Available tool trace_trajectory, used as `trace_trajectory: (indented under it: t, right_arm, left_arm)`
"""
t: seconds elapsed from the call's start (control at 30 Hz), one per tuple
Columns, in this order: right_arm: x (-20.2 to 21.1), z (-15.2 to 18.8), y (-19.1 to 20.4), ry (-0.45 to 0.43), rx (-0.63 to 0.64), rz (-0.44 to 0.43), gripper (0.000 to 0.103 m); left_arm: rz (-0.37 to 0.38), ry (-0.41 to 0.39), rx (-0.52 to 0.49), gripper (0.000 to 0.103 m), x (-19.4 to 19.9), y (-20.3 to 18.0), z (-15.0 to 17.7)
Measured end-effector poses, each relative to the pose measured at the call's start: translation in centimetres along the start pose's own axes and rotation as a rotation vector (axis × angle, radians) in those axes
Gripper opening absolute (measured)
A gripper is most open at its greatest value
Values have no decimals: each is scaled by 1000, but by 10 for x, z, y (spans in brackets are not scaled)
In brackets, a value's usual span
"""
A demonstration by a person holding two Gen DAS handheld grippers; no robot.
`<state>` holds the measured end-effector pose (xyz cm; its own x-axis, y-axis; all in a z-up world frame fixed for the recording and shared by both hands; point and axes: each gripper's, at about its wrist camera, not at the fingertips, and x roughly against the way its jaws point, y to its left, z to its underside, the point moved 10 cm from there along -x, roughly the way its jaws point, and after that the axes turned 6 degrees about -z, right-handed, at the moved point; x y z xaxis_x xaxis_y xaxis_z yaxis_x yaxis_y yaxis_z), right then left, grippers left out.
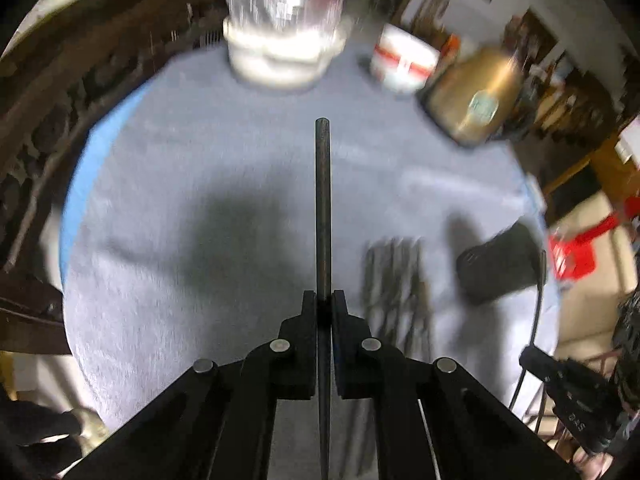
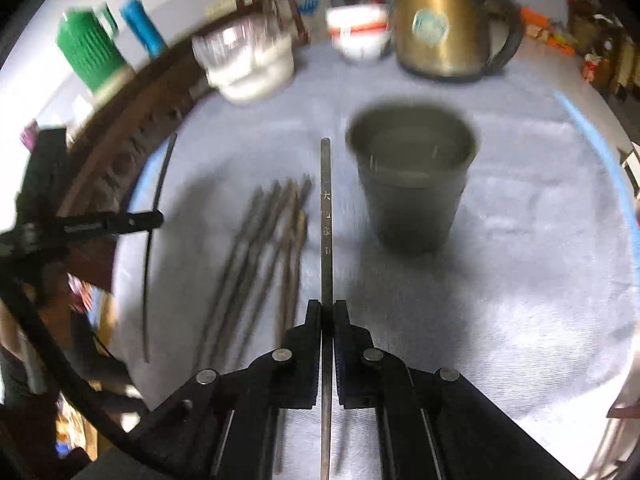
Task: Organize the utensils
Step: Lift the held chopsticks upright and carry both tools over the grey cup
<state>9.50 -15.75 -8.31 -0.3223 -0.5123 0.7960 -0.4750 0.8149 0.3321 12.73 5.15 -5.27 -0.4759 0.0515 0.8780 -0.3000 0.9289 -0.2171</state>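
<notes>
My left gripper point(image 1: 323, 300) is shut on a dark chopstick point(image 1: 323, 200) that sticks straight out ahead, above the grey cloth. My right gripper point(image 2: 327, 312) is shut on another chopstick point(image 2: 326, 208), marked with pale characters. That chopstick's tip is just left of an upright dark cup point(image 2: 412, 184). Several loose chopsticks point(image 2: 272, 248) lie on the cloth left of the right gripper. In the left wrist view the chopstick pile point(image 1: 396, 280) and the cup point(image 1: 500, 264) are blurred at the right. The left gripper point(image 2: 154, 218) also shows at the left edge of the right wrist view.
A grey cloth point(image 2: 500, 260) covers the round table. At the back stand a brass kettle point(image 2: 440, 20), a red-and-white bowl point(image 2: 358, 32) and a white bowl holding a glass point(image 2: 248, 60). A carved wooden chair back point(image 1: 60, 100) curves along the left edge.
</notes>
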Motion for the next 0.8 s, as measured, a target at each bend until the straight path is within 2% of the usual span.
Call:
trace_trajectory:
  t: [0.07,0.13,0.3,0.4,0.47,0.6,0.8]
  right_arm:
    - [34,-19,3,-101,-5,-9,6]
    - [65,-40,3,-209,-18,-6,6]
    - [148,-110,-6,-573,-37,16,6]
    - [164,-139,-21,-718,-47,52,6]
    - [158,-153,-30,-772,-63,66,6]
    - [133,-166,-43,-823,-80,97,6]
    - [102,-167,-57,-785,-55,111,6]
  left_arm:
    - [57,-71,22,7,22,-11,-11]
    - [127,-182,46,7,47,-30,-32]
    - [265,-408,31,7,87,-93,-78]
    - [314,-515,-5,7,97,-136,-94]
    - [313,-565,-34,7,95,-158,-102]
    - [305,-592,-55,7,68,-181,-120]
    - [271,-557,-95,7,32,-192,-117]
